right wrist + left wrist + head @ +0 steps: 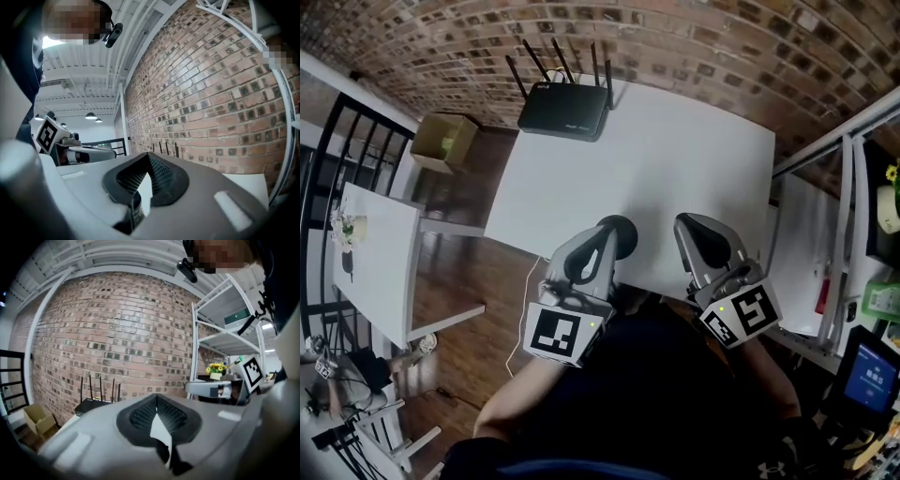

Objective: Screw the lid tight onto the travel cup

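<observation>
**Travel cup hard to pick out; both grippers clenched on nothing**

The right gripper (147, 161) has its jaws pressed together at the tips, with no object between the pads. Only a narrow white wedge of tabletop shows through the slit behind them. Low in that slit, beneath the jaws, sits a dark cylinder (136, 211) with small pale print on it. Most of it is covered by the gripper body, so I cannot tell whether it is the travel cup.

The left gripper (156, 401) is closed in the same way, pads meeting at the tip and gripping nothing. A white sliver shows in the gap, with shadow below it.

In the head view the two grippers sit side by side at the near edge of the white table (675, 169), tips pointing away from the person. Their marker cubes (561, 335) are nearest the body. The table edge under the grippers is lost behind them and the person's dark clothing.

At the far end of the table stands a black router (564, 108) with its antennas raised, against the brick wall (117, 333). A cardboard box (442, 141) lies on the floor to the left. A white shelf unit (225, 333), cut off by the frame, holds yellow flowers (215, 367).
</observation>
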`<state>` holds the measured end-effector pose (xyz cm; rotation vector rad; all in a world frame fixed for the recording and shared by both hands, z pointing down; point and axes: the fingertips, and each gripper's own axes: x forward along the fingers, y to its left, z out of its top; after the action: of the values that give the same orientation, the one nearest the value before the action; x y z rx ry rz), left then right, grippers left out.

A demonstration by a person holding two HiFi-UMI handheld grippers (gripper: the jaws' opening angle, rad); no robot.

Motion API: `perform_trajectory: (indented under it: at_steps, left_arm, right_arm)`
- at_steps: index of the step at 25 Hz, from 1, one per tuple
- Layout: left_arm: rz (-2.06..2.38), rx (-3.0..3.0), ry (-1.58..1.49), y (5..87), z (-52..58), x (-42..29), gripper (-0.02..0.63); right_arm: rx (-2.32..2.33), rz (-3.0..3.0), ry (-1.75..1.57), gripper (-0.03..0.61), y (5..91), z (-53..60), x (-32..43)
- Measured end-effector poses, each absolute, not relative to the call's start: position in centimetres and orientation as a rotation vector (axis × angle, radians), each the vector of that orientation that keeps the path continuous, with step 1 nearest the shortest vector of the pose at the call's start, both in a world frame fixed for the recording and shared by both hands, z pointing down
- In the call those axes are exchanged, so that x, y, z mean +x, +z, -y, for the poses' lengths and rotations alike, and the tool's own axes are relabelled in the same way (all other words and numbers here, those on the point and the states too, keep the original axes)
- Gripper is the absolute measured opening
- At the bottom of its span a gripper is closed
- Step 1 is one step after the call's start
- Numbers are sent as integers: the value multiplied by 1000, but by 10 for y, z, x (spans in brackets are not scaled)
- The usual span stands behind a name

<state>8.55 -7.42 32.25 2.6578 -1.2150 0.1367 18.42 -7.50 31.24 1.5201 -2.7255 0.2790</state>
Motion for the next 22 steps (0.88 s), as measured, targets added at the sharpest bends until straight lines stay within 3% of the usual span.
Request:
perform_trajectory:
  at_steps: [22]
  left_arm:
    - [1282,2613,80,322,76,73,6]
  right_arm:
    - [1434,2692,185,11,315,77,171]
